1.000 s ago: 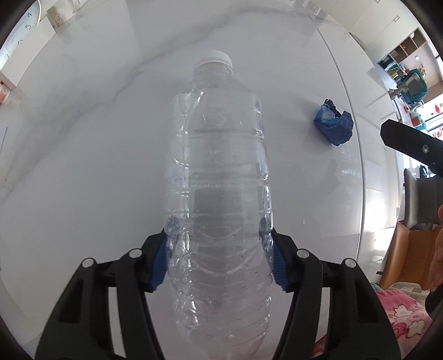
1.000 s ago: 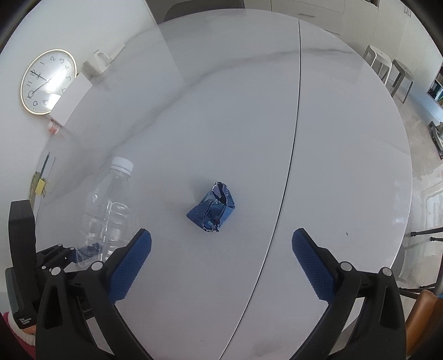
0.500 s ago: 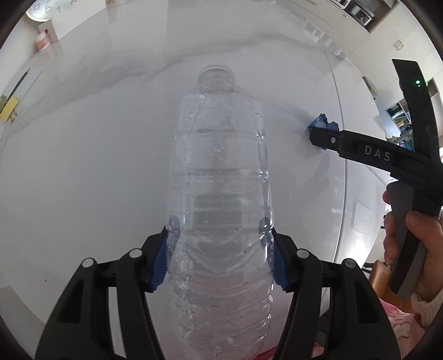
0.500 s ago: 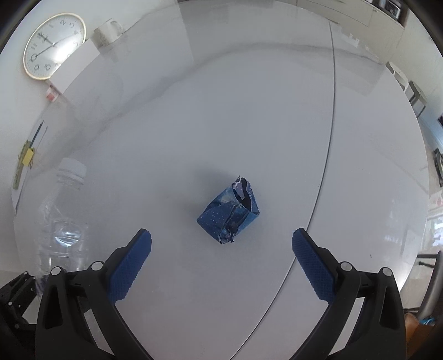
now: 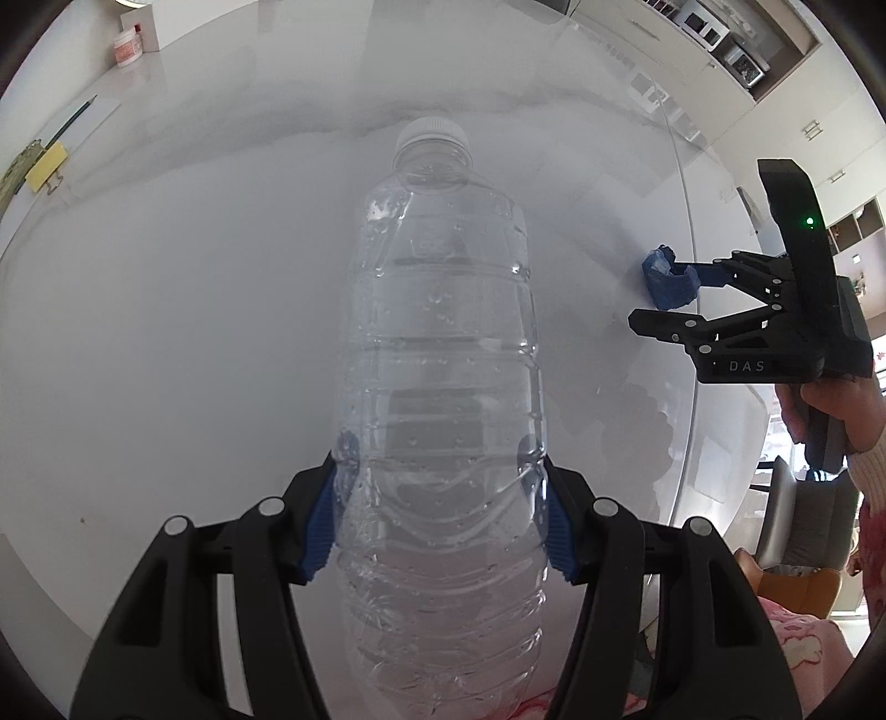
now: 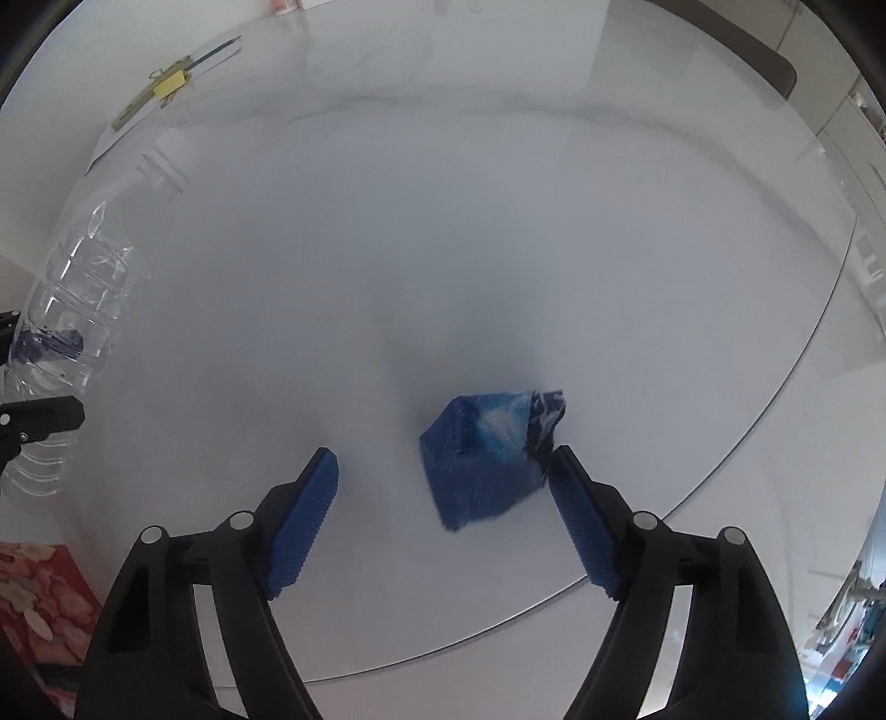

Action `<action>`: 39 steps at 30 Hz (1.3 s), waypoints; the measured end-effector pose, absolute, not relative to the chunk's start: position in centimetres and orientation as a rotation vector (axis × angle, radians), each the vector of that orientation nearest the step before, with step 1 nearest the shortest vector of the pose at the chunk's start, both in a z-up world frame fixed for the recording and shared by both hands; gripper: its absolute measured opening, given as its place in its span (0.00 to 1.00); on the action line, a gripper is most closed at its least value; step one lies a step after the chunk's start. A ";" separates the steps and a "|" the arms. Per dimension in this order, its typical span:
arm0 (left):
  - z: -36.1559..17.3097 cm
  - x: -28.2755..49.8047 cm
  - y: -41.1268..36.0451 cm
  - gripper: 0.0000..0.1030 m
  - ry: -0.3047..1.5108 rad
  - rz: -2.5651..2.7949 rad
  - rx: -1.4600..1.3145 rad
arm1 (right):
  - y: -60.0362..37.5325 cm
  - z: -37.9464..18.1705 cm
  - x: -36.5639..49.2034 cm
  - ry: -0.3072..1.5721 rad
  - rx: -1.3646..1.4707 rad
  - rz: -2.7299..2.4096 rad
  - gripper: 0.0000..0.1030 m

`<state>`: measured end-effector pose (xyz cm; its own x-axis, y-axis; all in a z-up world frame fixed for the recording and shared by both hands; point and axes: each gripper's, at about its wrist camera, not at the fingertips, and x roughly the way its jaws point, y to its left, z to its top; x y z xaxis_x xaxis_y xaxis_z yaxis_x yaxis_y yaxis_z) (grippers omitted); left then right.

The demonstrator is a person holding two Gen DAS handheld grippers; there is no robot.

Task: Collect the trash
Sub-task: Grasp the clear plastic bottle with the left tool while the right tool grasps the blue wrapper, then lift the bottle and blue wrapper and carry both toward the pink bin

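A clear plastic bottle (image 5: 443, 360) with a white cap sticks out from my left gripper (image 5: 437, 459), which is shut on its lower body above the white table (image 5: 194, 304). The same bottle (image 6: 77, 288) shows at the left edge of the right wrist view. A crumpled blue wrapper (image 6: 482, 459) lies on the table (image 6: 443, 221) between the jaws of my right gripper (image 6: 443, 454), which are closing. The right pad is at the wrapper's edge and the left pad stands apart from it. In the left wrist view the right gripper (image 5: 664, 296) reaches down at the wrapper (image 5: 656, 277).
A notepad with a yellow clip (image 6: 171, 83) and a pencil lies at the table's far left. A small jar (image 5: 127, 47) stands beyond it. A seam (image 6: 775, 415) crosses the tabletop right of the wrapper. A hand (image 5: 830, 399) grips the right tool's handle. A chair back (image 6: 764, 61) shows behind.
The right gripper rolled and sank over the blue wrapper, and its jaws narrowed around it. The left gripper carried the bottle sideways while rolling, with its grip unchanged.
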<state>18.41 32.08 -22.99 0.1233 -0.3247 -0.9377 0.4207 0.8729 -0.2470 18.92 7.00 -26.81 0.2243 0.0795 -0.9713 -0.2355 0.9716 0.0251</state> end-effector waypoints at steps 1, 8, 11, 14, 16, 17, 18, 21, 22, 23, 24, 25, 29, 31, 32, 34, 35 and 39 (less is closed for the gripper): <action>-22.8 18.3 32.5 0.56 1.339 -0.541 0.085 | 6.7 -26.8 19.6 1.333 -0.146 0.231 0.73; -22.3 17.4 33.3 0.56 1.337 -0.537 0.071 | 6.1 -26.1 21.4 1.386 -0.216 0.288 0.50; -22.4 17.4 33.4 0.56 1.342 -0.535 0.078 | 5.6 -25.8 21.7 1.391 -0.214 0.294 0.36; -22.5 17.6 33.2 0.56 1.344 -0.534 0.088 | 5.7 -25.3 22.3 1.386 -0.191 0.288 0.35; -22.2 17.7 32.9 0.56 1.339 -0.533 0.096 | 5.5 -24.7 22.2 1.366 -0.160 0.274 0.35; -22.1 17.6 32.8 0.56 1.336 -0.534 0.098 | 5.5 -24.2 22.0 1.349 -0.139 0.265 0.35; -21.9 17.5 32.6 0.56 1.332 -0.534 0.097 | 5.5 -23.8 21.9 1.332 -0.120 0.257 0.35; -21.4 17.3 32.2 0.56 1.326 -0.549 0.097 | 5.7 -22.4 21.4 1.290 -0.072 0.241 0.35; -21.3 17.2 32.0 0.56 1.324 -0.555 0.101 | 5.7 -22.1 21.3 1.281 -0.065 0.236 0.35; -21.0 17.1 31.7 0.56 1.320 -0.565 0.108 | 5.8 -21.6 21.2 1.272 -0.060 0.226 0.35; -20.8 16.9 31.4 0.56 1.316 -0.576 0.116 | 5.4 -21.3 20.6 1.262 -0.051 0.218 0.35; -20.5 16.7 31.0 0.56 1.312 -0.584 0.121 | 5.4 -20.8 20.3 1.251 -0.031 0.209 0.35; -19.4 15.9 29.4 0.56 1.294 -0.618 0.143 | 4.2 -20.1 17.1 1.220 0.033 0.171 0.35; -18.8 15.5 28.4 0.56 1.292 -0.630 0.150 | 3.2 -19.2 16.0 1.214 0.038 0.152 0.35; -18.5 15.2 27.8 0.56 1.288 -0.635 0.156 | 2.8 -19.0 15.5 1.210 0.044 0.151 0.35; -17.8 14.7 26.7 0.56 1.278 -0.636 0.171 | 1.8 -18.2 14.5 1.198 0.050 0.142 0.35; -17.5 14.5 26.0 0.56 1.273 -0.636 0.177 | 1.4 -18.0 14.2 1.193 0.055 0.141 0.35; -16.5 13.0 22.2 0.56 1.250 -0.625 0.189 | -1.6 -17.1 12.6 1.163 0.076 0.151 0.36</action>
